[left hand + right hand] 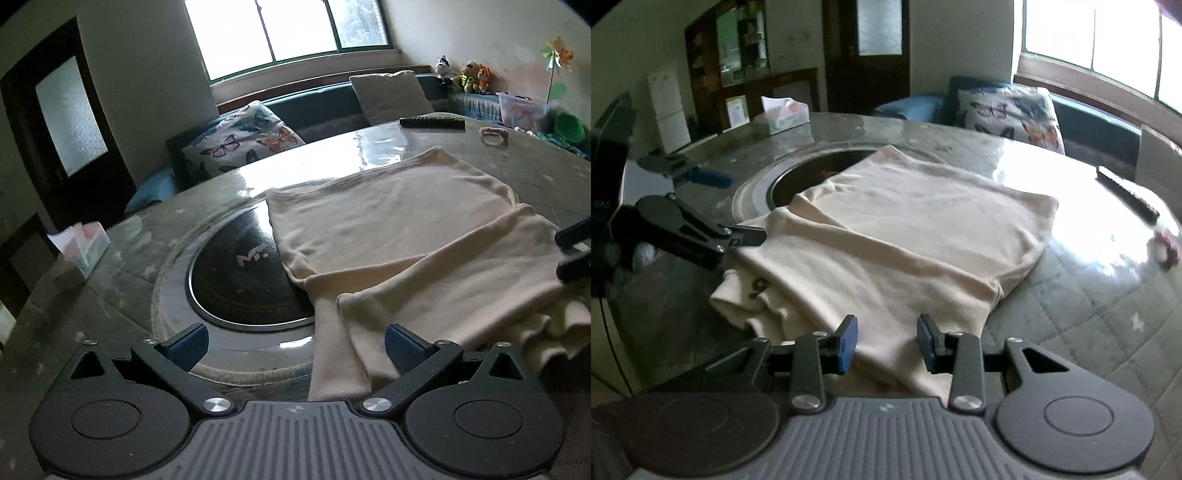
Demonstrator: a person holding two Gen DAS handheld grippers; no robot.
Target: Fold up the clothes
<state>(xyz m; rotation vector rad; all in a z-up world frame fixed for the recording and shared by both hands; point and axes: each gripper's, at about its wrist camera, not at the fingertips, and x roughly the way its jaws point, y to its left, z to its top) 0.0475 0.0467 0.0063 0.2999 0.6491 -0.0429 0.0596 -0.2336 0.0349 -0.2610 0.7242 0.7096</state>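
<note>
1. Cream-coloured knit garment (pixel 388 229), partly folded, lies on the glossy round tabletop (pixel 369 144), its far part covering one side of the dark circular inset (pixel 236 280) at the tabletop's centre.
2. Left claw (pixel 295 345): jaws wide apart, holding nothing. A narrow strip of the garment, a sleeve or folded edge, runs between the blue-padded fingers (pixel 188 347) toward the camera; whether a pad touches it cannot be told.
3. Right claw (pixel 888 343): jaws moderately apart, gripping nothing. The garment's near edge passes under the gap between the fingers.
4. In the right wrist view the left claw (pixel 713 206) stands at the garment's left edge, one finger at the cloth, the other well clear of it.
5. Long axis of the garment: in the right wrist view, from near left to far right, with a folded layer lying diagonally across the top.
6. A dark remote control (pixel 432 122) lies on the far tabletop, well apart from the garment.
</note>
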